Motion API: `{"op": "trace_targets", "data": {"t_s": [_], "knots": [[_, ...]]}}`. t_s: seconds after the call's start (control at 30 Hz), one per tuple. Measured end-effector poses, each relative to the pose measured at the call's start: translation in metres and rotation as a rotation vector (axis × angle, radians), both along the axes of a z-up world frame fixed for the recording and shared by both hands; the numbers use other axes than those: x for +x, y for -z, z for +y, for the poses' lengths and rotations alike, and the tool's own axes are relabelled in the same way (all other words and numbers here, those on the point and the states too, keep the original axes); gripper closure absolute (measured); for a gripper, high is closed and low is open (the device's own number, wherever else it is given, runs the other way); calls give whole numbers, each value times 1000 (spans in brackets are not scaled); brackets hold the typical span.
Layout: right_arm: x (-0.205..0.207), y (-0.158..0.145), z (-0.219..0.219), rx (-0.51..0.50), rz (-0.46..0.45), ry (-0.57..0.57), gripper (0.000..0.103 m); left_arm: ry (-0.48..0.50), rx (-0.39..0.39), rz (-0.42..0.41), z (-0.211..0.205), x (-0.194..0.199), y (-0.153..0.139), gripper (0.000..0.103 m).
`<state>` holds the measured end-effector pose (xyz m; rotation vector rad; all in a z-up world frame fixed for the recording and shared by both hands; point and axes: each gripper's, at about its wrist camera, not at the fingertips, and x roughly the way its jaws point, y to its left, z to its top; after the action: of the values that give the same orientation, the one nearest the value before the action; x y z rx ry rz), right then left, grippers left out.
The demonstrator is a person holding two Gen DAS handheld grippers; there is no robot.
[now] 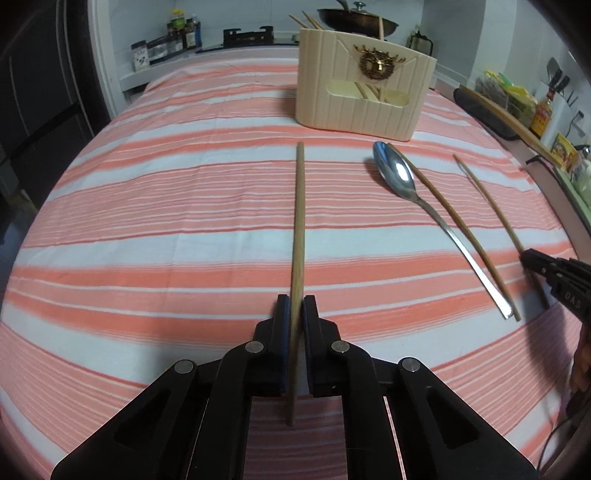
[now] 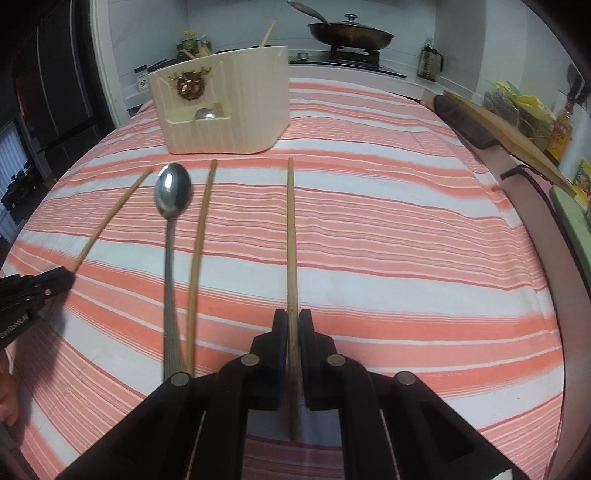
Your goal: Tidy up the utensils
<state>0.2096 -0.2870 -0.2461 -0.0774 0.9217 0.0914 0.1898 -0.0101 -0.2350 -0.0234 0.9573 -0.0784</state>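
Note:
A wooden chopstick [image 1: 298,221] sticks out ahead of my left gripper [image 1: 295,301], which is shut on it near its lower end. My right gripper [image 2: 291,314] is shut on a second chopstick [image 2: 291,229]. Each view shows the other gripper at its edge: the right gripper [image 1: 528,256] with its chopstick [image 1: 487,201], the left gripper [image 2: 64,277] with its chopstick [image 2: 110,220]. Between them on the striped cloth lie a steel spoon [image 1: 395,173] [image 2: 173,192] and a loose chopstick [image 1: 456,226] [image 2: 201,229]. The cream utensil holder [image 1: 364,88] [image 2: 221,107] stands beyond, with several chopsticks in it.
A striped pink and white cloth [image 2: 406,240] covers the table. A lidded pan [image 2: 351,35] sits on the stove behind. A wooden board [image 2: 509,136] and bottles line the right edge; jars [image 1: 177,37] stand at the back left. A hand [image 2: 7,391] shows at the left border.

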Motion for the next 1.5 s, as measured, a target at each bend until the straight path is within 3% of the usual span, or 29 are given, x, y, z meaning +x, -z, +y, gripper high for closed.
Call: {"op": "trace_targets", "data": {"t_s": [0.07,0.13,0.17,0.2,0.23,0.27,0.37,0.43,0.73,1.5], "knots": [[-2,0,-10,-9,-11,23,96,-8,-40,6,14,-3,0,93],[-2,1,-20,18,-20,38,91,3,-86,6,22,-1,0,64],[-2,2,-22,34,-27,41,78,3,-92,-1,23,1,-1,53],[-1,2,-24,42,-33,45,69,-4,-81,-8,24,4,-2,34],[1,3,-23,41,-31,48,50,-6,-66,-18,23,7,-2,25],[3,4,-22,38,-29,46,44,4,-52,-18,22,12,-1,25],[7,6,-18,11,-31,36,41,21,37,-10,17,27,6,24],[8,7,-17,10,-32,31,39,26,86,-27,14,32,8,15],[8,7,-21,30,-34,28,35,-14,54,-21,24,40,14,1],[7,7,-19,19,-33,24,33,-19,49,-18,23,39,15,0]]}}
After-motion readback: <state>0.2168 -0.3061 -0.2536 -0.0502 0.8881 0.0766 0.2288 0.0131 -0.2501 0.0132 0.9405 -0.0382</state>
